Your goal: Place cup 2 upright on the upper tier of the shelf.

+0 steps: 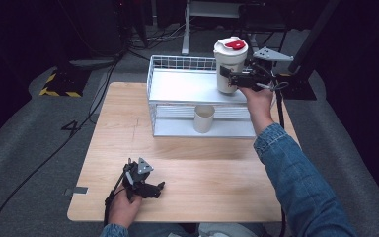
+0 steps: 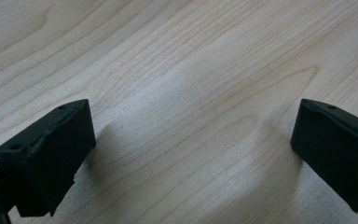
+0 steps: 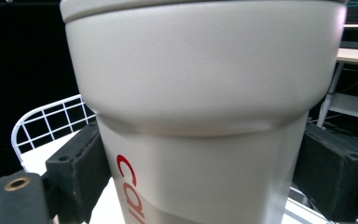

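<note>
Jaws of the right gripper (image 1: 233,79) clamp the cream tumbler (image 1: 229,64) from both sides, upright over the white wire rack's (image 1: 177,86) top shelf, while the left gripper (image 1: 150,189) rests wide open and empty on the wooden table (image 1: 202,177).

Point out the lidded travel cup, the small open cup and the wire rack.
lidded travel cup (image 1: 225,74): high view, on its cream body below the lid.
small open cup (image 1: 203,120): high view, on its side wall, lower shelf.
wire rack (image 1: 177,62): high view, on its back rail.
</note>
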### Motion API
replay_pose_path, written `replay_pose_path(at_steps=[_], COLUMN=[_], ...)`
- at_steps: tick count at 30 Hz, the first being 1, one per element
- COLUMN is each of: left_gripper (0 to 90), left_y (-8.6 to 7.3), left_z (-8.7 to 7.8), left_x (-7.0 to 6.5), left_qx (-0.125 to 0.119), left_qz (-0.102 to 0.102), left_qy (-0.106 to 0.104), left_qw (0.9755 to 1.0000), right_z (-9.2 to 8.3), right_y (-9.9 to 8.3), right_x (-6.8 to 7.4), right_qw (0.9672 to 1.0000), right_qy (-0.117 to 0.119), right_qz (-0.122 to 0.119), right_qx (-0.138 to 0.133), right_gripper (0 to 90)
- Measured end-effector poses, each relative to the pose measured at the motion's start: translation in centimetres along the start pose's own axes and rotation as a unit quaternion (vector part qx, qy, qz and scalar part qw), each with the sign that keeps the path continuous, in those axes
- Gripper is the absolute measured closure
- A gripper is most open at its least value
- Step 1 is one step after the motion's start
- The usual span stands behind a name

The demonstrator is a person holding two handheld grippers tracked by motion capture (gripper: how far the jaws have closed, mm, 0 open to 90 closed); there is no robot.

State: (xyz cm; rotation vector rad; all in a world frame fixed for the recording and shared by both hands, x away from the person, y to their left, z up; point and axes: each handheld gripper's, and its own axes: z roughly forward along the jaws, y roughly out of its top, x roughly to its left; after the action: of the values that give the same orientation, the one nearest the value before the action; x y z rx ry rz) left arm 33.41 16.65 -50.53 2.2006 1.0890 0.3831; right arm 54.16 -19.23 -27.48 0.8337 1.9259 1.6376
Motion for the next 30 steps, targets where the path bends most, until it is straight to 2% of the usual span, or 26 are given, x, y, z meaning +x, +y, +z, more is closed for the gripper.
replay_pose_path(at_steps=[10, 13, 19, 23, 30], left_gripper=[0.2, 0.2, 0.2, 0.2, 0.2], left_y=[0.0, 0.0, 0.0, 0.0, 0.0], left_z=[0.0, 0.0, 0.0, 0.0, 0.0], left_x=[0.0, 0.0, 0.0, 0.0, 0.0], left_qx=[0.000, 0.000, 0.000, 0.000, 0.000], left_qz=[0.001, 0.000, 0.000, 0.000, 0.000], left_qy=[0.000, 0.000, 0.000, 0.000, 0.000], left_qw=[1.0000, 1.0000, 1.0000, 1.0000, 1.0000], right_z=[1.5, 1.7, 1.5, 1.1, 0.4], right_y=[-0.5, -0.8, -1.0, -1.2, -1.5], right_x=[0.4, 0.3, 0.2, 0.3, -0.1], right_qw=[1.0000, 0.9999, 0.9999, 0.9999, 0.9999], right_qy=[0.007, 0.007, 0.009, 0.009, 0.013], right_qz=[0.003, 0.003, 0.004, -0.006, 0.004], right_qx=[0.000, 0.008, 0.005, 0.005, 0.008], right_gripper=[13.1, 13.0, 13.0, 13.0, 13.1])
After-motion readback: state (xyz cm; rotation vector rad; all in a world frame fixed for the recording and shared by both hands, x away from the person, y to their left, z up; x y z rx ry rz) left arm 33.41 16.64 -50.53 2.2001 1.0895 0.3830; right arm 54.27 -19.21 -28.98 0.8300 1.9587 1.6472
